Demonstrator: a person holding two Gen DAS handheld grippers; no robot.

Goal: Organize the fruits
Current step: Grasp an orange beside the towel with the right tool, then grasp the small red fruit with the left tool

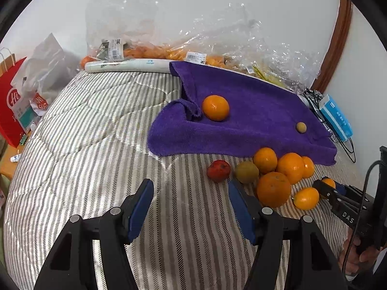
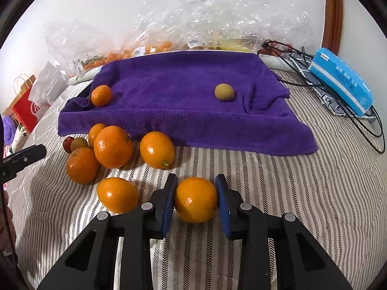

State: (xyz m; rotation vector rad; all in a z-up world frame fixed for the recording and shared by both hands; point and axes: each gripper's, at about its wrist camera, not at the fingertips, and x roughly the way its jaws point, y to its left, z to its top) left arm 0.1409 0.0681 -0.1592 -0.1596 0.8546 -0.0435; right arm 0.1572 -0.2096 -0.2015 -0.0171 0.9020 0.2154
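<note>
Down on the striped quilt (image 2: 278, 181), the right gripper (image 2: 196, 201) pinches an orange (image 2: 196, 199) between its blue pads, just in front of the loose pile of fruit (image 2: 111, 149). Meanwhile the left gripper (image 1: 191, 207) hangs spread over bare quilt, holding nothing. One mandarin (image 2: 101, 95) and a small green fruit (image 2: 224, 92) sit well apart on the purple towel (image 2: 183, 111).
</note>
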